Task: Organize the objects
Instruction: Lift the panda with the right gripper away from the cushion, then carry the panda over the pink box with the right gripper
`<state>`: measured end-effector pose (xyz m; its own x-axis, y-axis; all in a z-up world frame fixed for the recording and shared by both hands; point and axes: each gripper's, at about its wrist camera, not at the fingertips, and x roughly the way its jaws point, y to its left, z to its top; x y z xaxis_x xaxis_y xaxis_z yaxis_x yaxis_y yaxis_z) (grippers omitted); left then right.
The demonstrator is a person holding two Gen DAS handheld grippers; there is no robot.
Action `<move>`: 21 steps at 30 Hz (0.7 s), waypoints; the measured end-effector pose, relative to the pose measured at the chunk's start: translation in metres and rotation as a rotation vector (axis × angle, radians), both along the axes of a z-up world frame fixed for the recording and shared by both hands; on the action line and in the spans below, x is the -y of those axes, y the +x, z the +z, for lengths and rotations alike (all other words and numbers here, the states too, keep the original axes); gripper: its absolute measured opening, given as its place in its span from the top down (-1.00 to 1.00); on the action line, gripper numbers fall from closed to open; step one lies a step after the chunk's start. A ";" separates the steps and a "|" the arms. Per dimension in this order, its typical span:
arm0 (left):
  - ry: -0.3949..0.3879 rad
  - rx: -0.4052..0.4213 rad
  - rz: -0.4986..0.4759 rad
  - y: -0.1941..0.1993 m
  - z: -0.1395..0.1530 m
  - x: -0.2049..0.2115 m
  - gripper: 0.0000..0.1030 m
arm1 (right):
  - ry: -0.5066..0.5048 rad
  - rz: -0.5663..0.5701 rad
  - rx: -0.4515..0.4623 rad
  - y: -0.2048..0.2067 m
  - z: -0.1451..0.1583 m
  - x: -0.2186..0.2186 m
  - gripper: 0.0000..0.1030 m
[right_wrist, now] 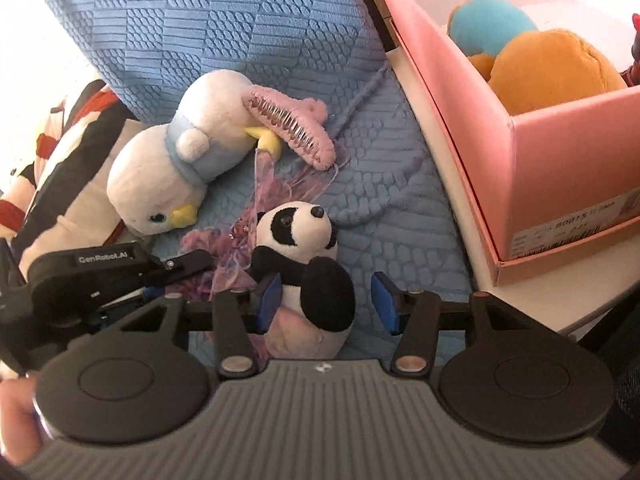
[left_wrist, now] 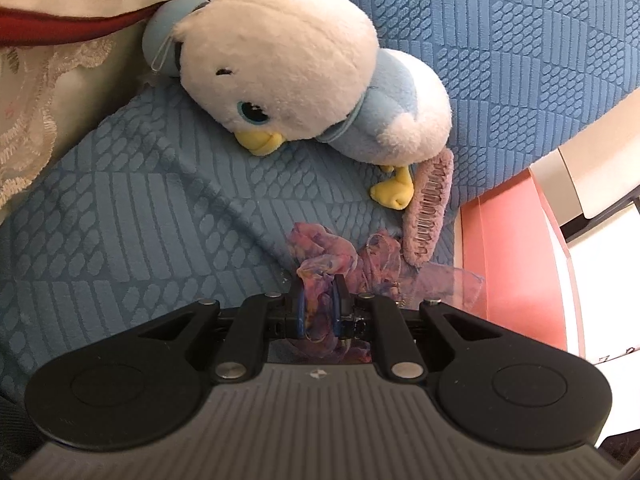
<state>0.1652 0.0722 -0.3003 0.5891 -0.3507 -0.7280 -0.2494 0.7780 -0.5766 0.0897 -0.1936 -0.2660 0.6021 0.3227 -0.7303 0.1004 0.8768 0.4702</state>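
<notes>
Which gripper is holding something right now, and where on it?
The left gripper is shut on the sheer purple scarf, pinching a bunched fold at its near end. The right gripper is open around the panda toy, holding nothing.

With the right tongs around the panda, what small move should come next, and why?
Probably close the right tongs on the panda plush: it sits between the open blue pads, the far pad apparently clear of it, and is not yet gripped. The pink box on the right already holds other plush toys.

Black-and-white panda [right_wrist: 298,240] (pink box [right_wrist: 560,160], blue textured cover [right_wrist: 200,20])
</notes>
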 end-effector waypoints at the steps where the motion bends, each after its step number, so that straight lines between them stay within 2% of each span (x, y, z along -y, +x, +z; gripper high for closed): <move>1: 0.002 0.001 -0.003 0.000 0.000 0.001 0.71 | -0.003 0.008 0.011 0.000 0.003 -0.002 0.27; 5: 0.005 0.005 -0.014 -0.001 0.001 0.002 0.71 | -0.109 0.046 0.036 0.000 0.015 -0.012 0.49; 14: 0.007 0.032 -0.062 -0.008 0.007 0.009 0.71 | -0.338 0.113 0.142 -0.007 0.039 -0.015 0.53; 21: 0.012 0.036 -0.098 -0.017 0.011 0.021 0.71 | -0.340 0.139 0.134 -0.006 0.047 -0.004 0.53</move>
<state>0.1477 0.0512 -0.2892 0.5784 -0.3994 -0.7113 -0.1509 0.8045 -0.5744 0.0834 -0.1897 -0.2189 0.6671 0.1606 -0.7275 -0.0726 0.9859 0.1510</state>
